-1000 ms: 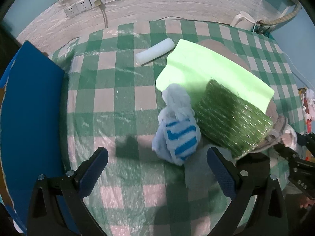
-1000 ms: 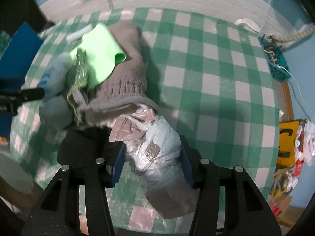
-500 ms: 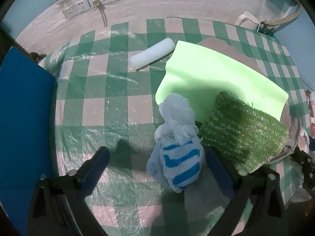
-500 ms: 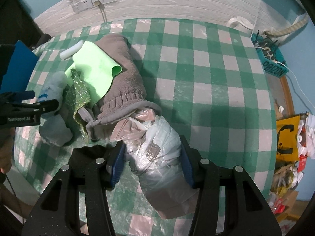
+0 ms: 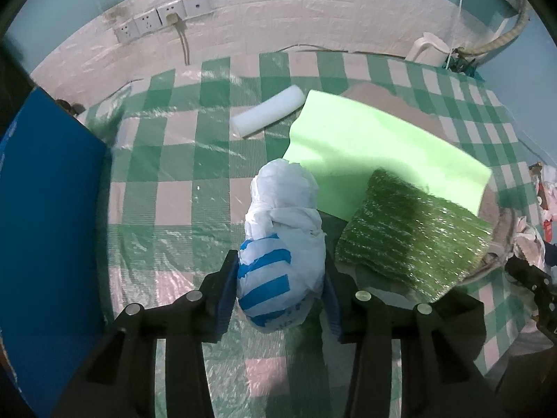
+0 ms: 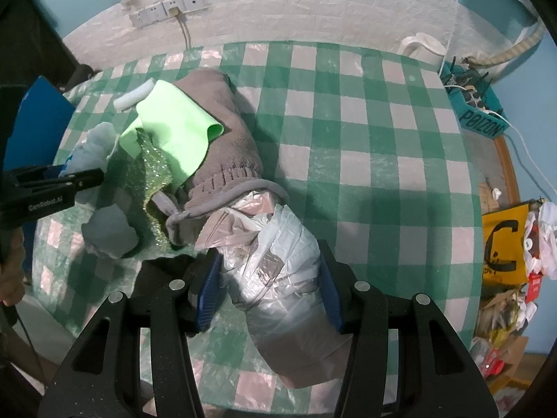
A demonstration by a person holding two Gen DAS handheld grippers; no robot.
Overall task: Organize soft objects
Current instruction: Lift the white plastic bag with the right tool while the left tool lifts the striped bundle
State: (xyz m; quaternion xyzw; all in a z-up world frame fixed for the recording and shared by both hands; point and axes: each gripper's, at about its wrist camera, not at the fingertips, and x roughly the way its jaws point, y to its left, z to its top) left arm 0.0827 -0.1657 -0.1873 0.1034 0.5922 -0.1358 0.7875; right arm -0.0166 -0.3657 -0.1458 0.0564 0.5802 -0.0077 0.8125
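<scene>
- The left gripper (image 5: 280,287) has just been closing its jaws, and the pads now pinch the lower half of the white bag with blue stripes (image 5: 282,254); the bag's knotted top sticks out toward 12 o'clock
- My read: the grasp is made, so the bag looks ready to be lifted off the checked tablecloth (image 5: 167,188) and sorted
- A second ago those jaws stood wide, well apart from the bag; half a second ago they were narrowing around it
- The right gripper (image 6: 269,291) pinches a clear crinkled bag (image 6: 278,261), jaws part-spread by its bulk, just as in both earlier views
- In the left view the green foam sheet (image 5: 376,153) lies at 1 o'clock of the striped bag, the glittery green pad (image 5: 410,240) at 3 o'clock, the white foam roll (image 5: 266,111) at 12 o'clock
- The grey knit garment (image 6: 222,129) lies at 11 o'clock of the clear bag, touching it, under the sheet
</scene>
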